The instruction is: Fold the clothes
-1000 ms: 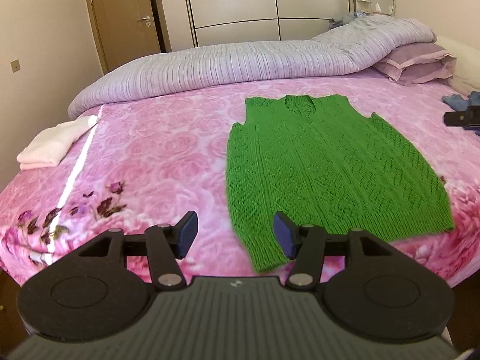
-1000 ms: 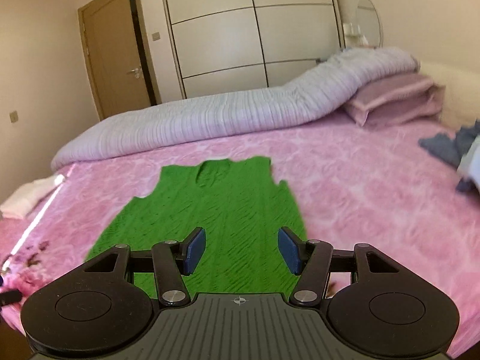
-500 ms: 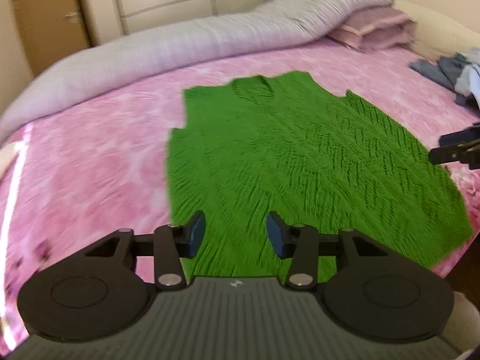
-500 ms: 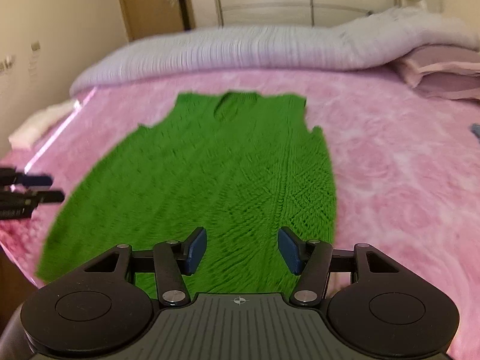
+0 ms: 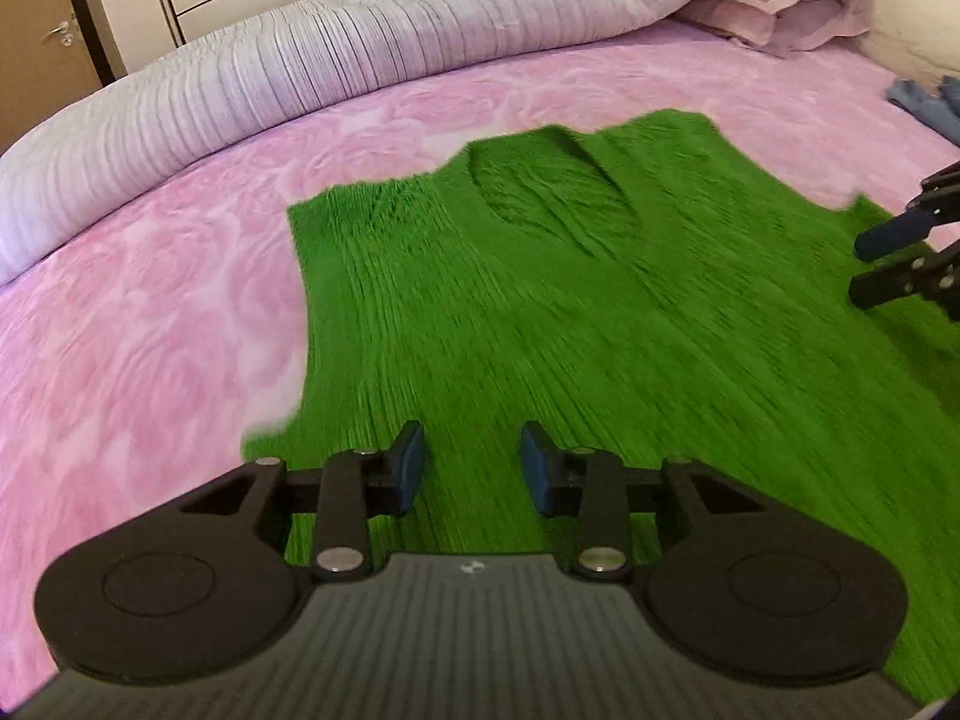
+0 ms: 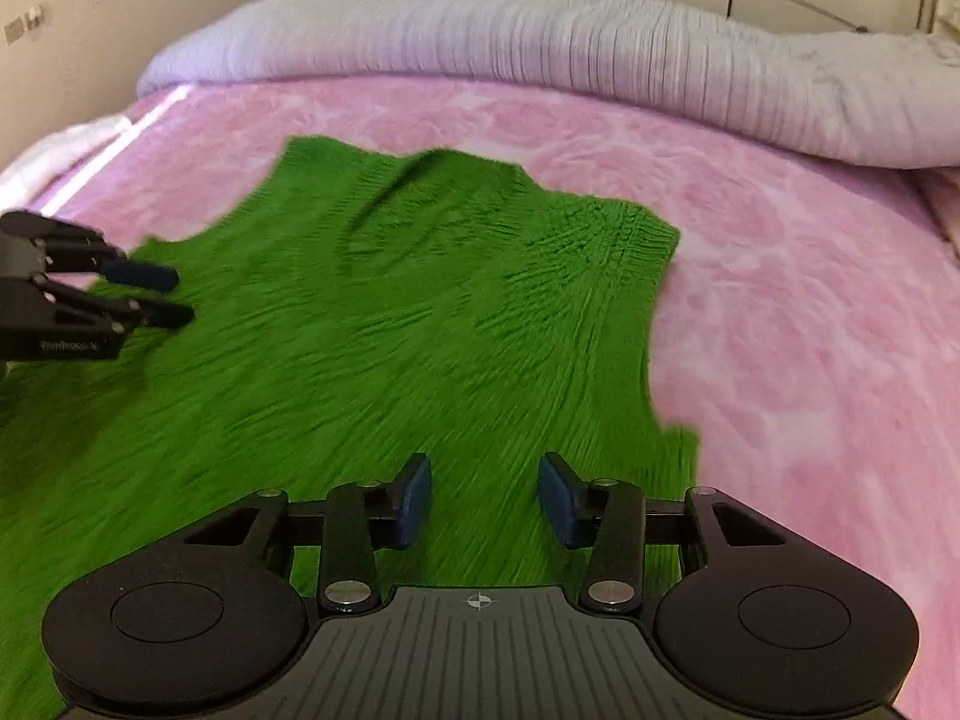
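A green knitted vest point(image 5: 540, 300) lies flat on the pink bedspread, neck away from me; it also shows in the right wrist view point(image 6: 372, 324). My left gripper point(image 5: 473, 468) is open and empty, low over the vest's left side near the armhole. My right gripper point(image 6: 485, 501) is open and empty, low over the vest's right side near its armhole. Each gripper shows in the other's view: the right one point(image 5: 900, 264) at the right edge, the left one point(image 6: 162, 297) at the left edge.
A rolled lilac duvet point(image 5: 360, 54) lies along the far side of the bed, with pink pillows point(image 5: 780, 6) at the right. Blue clothes point(image 5: 924, 102) lie at the far right. A pale folded garment point(image 6: 54, 150) sits at the bed's left edge.
Both grippers have moved forward from the hem, up over the vest toward its shoulders, and lower over it. Both stay open.
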